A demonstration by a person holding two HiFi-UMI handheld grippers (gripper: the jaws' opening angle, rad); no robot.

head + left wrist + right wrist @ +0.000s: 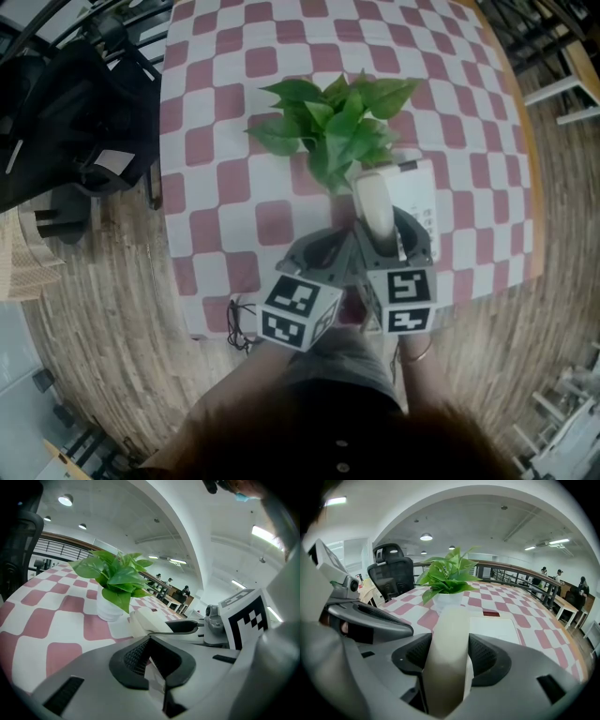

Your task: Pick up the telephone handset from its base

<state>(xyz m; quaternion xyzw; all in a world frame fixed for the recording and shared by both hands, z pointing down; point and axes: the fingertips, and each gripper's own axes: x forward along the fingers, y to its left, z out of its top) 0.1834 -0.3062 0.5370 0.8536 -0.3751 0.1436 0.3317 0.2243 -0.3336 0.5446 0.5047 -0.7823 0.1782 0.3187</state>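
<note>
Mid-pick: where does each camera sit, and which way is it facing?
Head view: on the person's head, looking steeply down at the checkered table; the left gripper, right gripper and the person's arms show.
Left gripper view: rides the left gripper, looking along its closed, empty jaws across the table toward the potted plant.
Right gripper view: rides the right gripper, looking along jaws clamped on the handset, telephone base beyond.
Shared: both gripper views show the potted plant, handset and other gripper.
</note>
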